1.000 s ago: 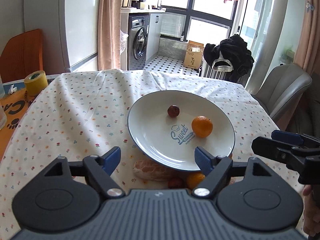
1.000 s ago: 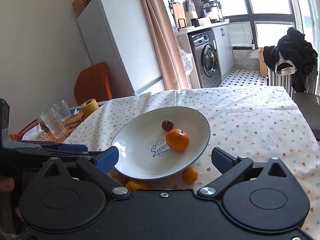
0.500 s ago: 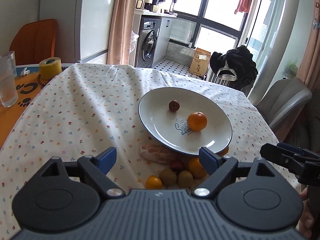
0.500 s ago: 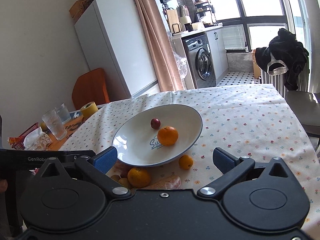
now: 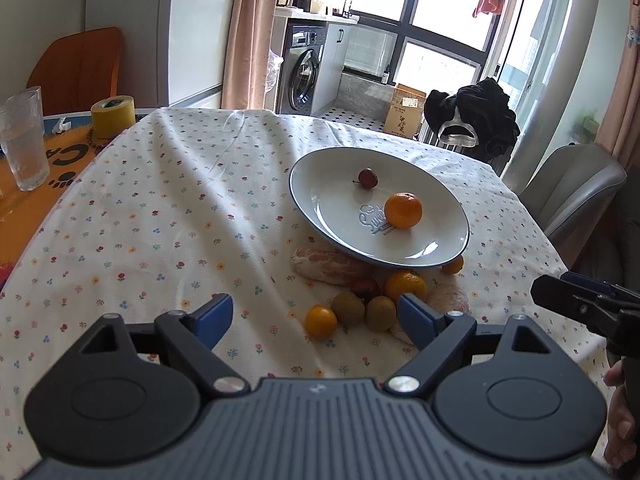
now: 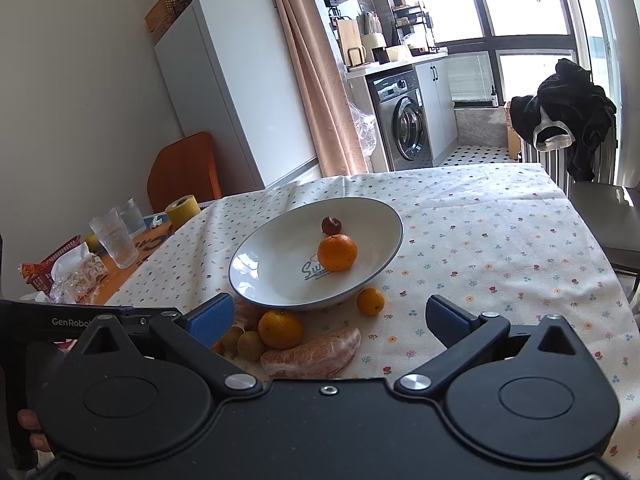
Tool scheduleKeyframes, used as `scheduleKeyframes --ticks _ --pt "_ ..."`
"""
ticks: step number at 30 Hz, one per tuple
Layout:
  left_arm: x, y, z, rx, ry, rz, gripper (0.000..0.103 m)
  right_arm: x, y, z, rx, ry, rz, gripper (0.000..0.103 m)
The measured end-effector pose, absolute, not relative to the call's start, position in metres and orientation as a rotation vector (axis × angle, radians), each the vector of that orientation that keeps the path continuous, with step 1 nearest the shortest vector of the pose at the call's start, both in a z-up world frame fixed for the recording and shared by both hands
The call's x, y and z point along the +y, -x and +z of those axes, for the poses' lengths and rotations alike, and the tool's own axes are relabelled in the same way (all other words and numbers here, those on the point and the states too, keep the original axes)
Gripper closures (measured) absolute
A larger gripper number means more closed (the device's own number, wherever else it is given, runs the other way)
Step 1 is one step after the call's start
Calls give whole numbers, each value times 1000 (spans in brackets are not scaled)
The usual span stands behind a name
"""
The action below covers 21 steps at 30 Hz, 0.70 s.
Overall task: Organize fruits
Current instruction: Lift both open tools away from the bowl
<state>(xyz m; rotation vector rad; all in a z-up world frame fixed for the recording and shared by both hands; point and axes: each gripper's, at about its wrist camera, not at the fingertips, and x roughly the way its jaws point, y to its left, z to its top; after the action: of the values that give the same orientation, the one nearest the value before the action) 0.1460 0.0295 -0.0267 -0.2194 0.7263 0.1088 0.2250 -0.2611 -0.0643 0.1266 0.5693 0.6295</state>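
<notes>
A white plate (image 5: pixel 320 196) (image 6: pixel 256 260) on the flowered tablecloth holds an orange (image 5: pixel 403 210) (image 6: pixel 337 252) and a small dark red fruit (image 5: pixel 367 178) (image 6: pixel 331 225). In front of the plate lie loose fruits: an orange (image 5: pixel 405 285) (image 6: pixel 280 329), two kiwis (image 5: pixel 347 309) (image 6: pixel 250 345), a small yellow-orange fruit (image 5: pixel 320 321), a dark red fruit (image 5: pixel 365 287), a small orange (image 5: pixel 453 266) (image 6: pixel 370 301) and two peeled pomelo segments (image 5: pixel 328 266) (image 6: pixel 316 354). My left gripper (image 5: pixel 316 318) is open and empty just short of the pile. My right gripper (image 6: pixel 328 314) is open and empty, above the near segment.
A glass (image 5: pixel 23 140) (image 6: pixel 114 236) and a yellow tape roll (image 5: pixel 112 116) (image 6: pixel 183 209) stand on an orange mat at the table's left. A grey chair (image 5: pixel 572 192) is at the right edge. An orange chair (image 5: pixel 76 68) is behind the left side.
Both grippers have drawn back and risen, so the loose fruit in front of the plate has come into view. Both stay open. The fruit has not moved.
</notes>
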Motion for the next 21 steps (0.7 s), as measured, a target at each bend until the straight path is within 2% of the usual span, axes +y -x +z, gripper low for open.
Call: scheduleKeyframes --ticks 11,14,16,21 --pt "35 -135 -40 736 215 90 19 -258 -218 -79 623 -67 645 0" --pt "33 -135 -44 740 199 78 28 -255 -217 -82 637 -50 646 0" --pt "34 -137 -47 755 205 66 39 -254 -217 -85 644 -49 653 0" --pt "35 -142 -55 771 215 47 50 -246 -218 -89 655 -9 666 0"
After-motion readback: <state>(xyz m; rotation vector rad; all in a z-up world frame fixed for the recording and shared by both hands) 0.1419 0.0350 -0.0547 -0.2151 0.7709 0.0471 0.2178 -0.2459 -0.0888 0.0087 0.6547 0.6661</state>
